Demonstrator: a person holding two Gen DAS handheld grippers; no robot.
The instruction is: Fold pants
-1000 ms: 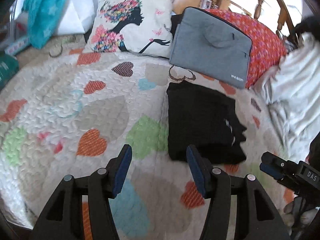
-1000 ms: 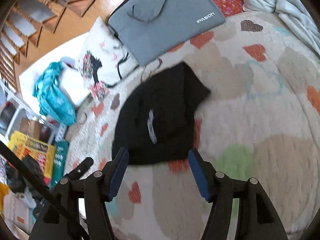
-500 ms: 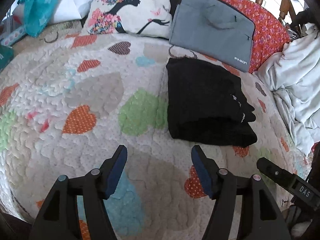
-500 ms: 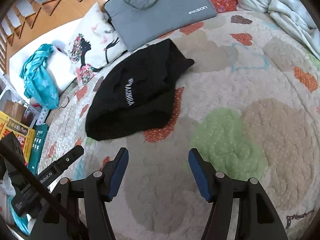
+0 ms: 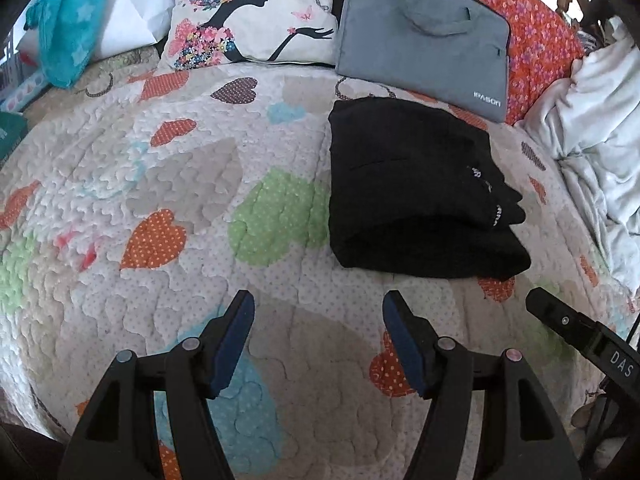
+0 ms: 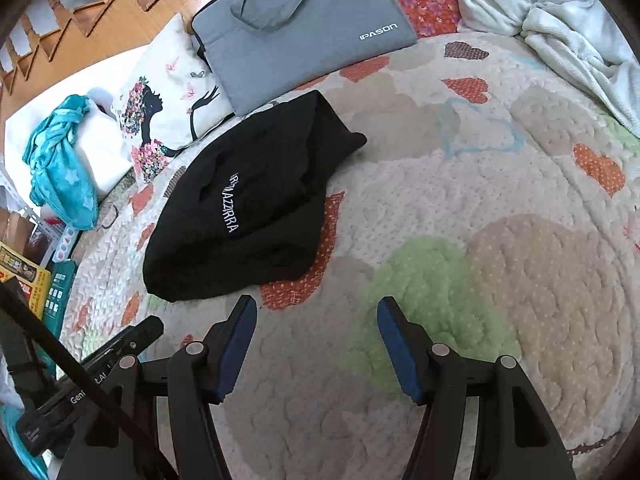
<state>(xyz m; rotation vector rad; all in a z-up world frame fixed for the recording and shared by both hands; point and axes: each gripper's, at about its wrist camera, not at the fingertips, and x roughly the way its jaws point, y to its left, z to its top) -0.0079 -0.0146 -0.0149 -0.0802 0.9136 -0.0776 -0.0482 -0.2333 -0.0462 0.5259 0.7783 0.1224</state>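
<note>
The black pants (image 5: 416,192) lie folded in a compact bundle on the heart-patterned quilt (image 5: 192,184), white lettering on top. They also show in the right wrist view (image 6: 256,208). My left gripper (image 5: 318,320) is open and empty, above the quilt, short of the bundle's near edge. My right gripper (image 6: 316,322) is open and empty, just past the bundle's near right corner. The right tool's tip (image 5: 560,320) shows in the left wrist view.
A grey laptop bag (image 5: 424,36) leans behind the pants on a red floral pillow (image 5: 540,28). A printed cushion (image 5: 248,16) stands to its left, a teal cloth (image 5: 68,16) beyond. A white blanket (image 5: 600,128) is piled at the right.
Both grippers have drawn back from the folded pants, open and empty. The pants have stayed in place on the quilt.
</note>
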